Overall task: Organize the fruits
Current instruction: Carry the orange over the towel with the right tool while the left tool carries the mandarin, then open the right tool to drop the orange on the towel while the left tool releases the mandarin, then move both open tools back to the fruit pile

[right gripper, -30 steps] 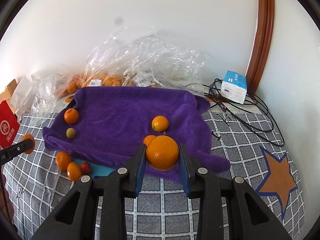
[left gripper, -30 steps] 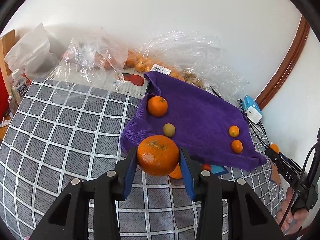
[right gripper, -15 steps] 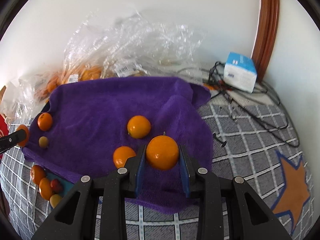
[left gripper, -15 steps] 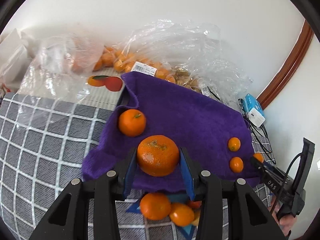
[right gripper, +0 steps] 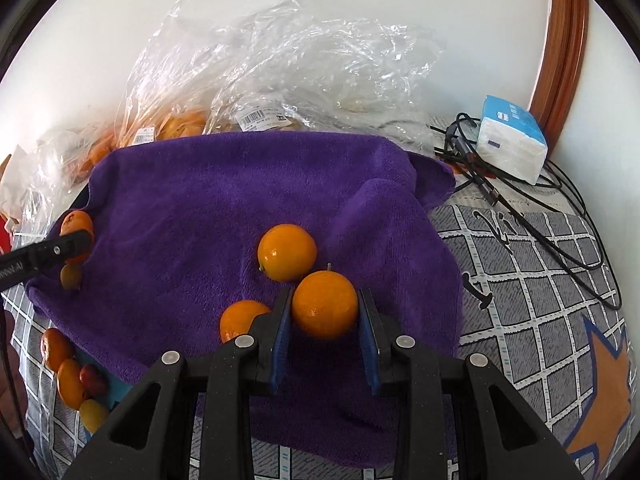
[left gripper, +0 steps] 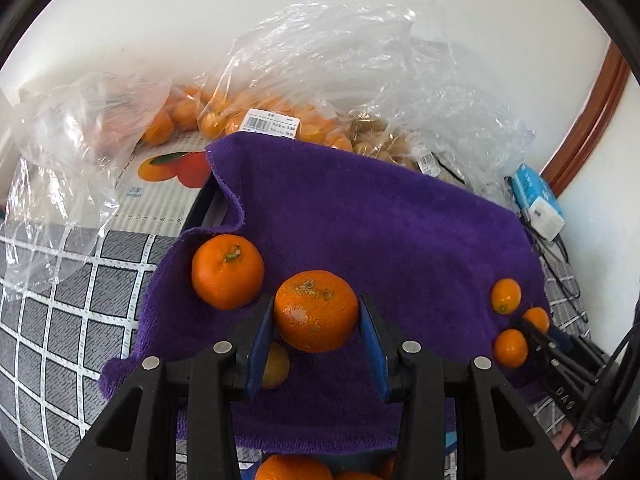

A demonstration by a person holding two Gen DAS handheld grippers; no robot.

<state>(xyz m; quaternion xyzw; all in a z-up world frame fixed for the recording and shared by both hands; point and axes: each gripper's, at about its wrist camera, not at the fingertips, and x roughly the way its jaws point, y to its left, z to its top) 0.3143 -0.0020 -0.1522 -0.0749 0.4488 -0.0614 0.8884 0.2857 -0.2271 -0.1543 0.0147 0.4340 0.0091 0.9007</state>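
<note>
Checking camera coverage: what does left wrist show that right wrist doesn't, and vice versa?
Left wrist only: the printed fruit box behind the towel, and the left gripper shut on a speckled mandarin.

Right wrist only: the star print on the checked cover, the cable tangle, and the right gripper shut on a smooth orange.

Both: purple towel, plastic bags, blue-white tissue pack.

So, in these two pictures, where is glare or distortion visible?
Left wrist view: white glare spot on the rough orange mandarin held in the left claw; checked grey cloth lines bend. Right wrist view: crinkled clear plastic bags glint.
</note>
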